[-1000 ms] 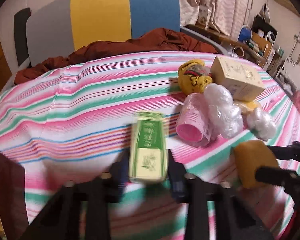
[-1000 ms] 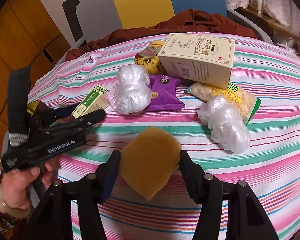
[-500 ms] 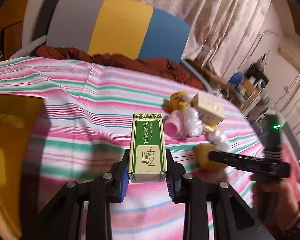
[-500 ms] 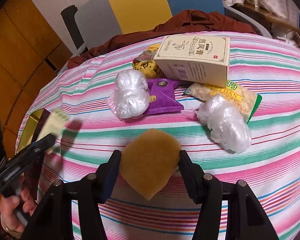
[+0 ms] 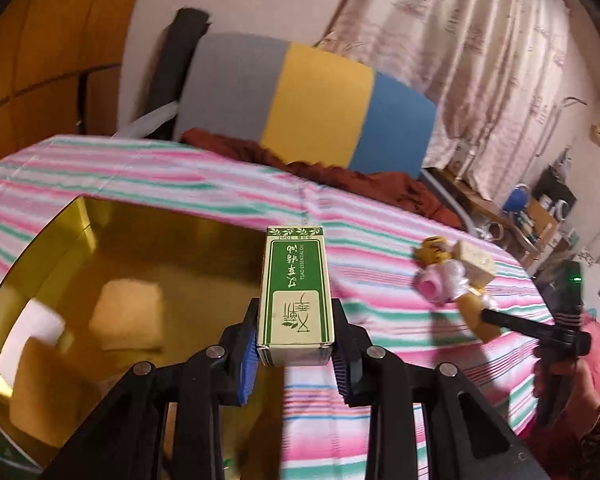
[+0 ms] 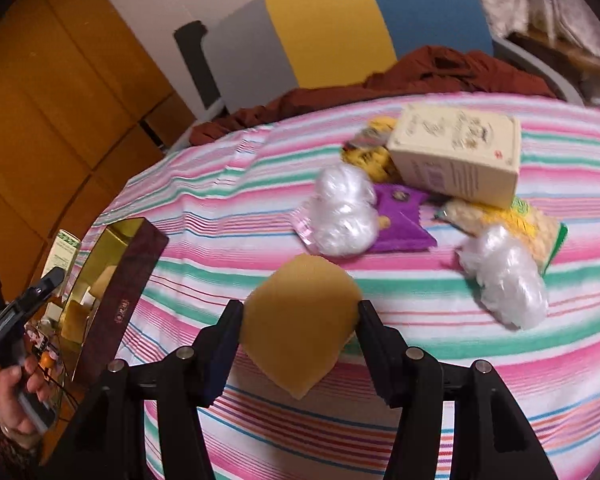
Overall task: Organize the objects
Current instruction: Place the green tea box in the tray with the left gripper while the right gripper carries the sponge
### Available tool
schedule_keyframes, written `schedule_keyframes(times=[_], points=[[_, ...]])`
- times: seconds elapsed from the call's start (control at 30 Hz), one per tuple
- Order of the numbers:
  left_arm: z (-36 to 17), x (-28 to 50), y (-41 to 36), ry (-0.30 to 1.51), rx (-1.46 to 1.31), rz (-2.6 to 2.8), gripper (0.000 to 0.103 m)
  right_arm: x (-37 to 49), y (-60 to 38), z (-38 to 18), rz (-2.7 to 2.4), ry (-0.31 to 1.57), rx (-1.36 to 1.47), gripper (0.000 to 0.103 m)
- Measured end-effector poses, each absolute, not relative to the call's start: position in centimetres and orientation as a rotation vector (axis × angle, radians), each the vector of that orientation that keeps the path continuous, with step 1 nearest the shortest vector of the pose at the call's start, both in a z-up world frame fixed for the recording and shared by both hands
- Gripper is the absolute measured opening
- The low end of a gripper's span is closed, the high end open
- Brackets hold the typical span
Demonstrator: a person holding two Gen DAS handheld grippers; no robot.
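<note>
Your left gripper pinches the green box, long axis running ahead between its fingers. The gold tray lies ahead-left below; your right gripper pinches the sponge.

Left tool and right tool both clamped, angled downward.

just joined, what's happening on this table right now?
A person is tidying with a gripper in each hand. The left gripper is shut on a small green essential-oil box at the edge of a gold-lined box that already has items inside. The right gripper grips a yellow sponge above the striped tablecloth; the other items sit in a pile.
</note>
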State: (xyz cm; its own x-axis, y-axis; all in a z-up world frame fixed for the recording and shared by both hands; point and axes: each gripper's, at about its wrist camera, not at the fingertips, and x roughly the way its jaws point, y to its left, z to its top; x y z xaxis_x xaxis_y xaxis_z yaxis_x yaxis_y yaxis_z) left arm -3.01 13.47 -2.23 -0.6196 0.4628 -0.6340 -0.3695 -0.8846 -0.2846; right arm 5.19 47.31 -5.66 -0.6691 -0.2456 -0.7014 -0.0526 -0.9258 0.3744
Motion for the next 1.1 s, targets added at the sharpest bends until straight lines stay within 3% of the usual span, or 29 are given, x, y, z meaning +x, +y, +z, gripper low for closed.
schedule_keyframes(times=[0.17,0.47,0.6,0.7,0.9,1.1], points=[[-4.8,-3.8,12.4,-0.163,-1.135,2.444,0.031,5.4,45.7,-4.8,-2.739,-0.428,1.149,0.058],[-7.9,-4.0,11.5,-0.109,-1.257,2.412,0.031,5.5,45.0,-5.1,-2.724,-0.397,1.14,0.058],[-8.5,-3.8,11.2,-0.078,-1.269,2.417,0.056,5.5,45.0,-5.2,-2.735,-0.381,1.137,0.058],[-8.2,-3.3,10.8,-0.083,-1.239,2.423,0.065,5.6,44.8,-5.1,-2.737,-0.369,1.125,0.058],[-7.8,-1.9,10.2,0.021,-1.219,2.473,0.066,5.4,43.0,-4.6,-2.71,-0.329,1.14,0.058],[-7.0,-1.0,8.0,-0.084,-1.157,2.519,0.066,4.3,37.0,-3.1,-2.61,-0.351,1.079,0.058]])
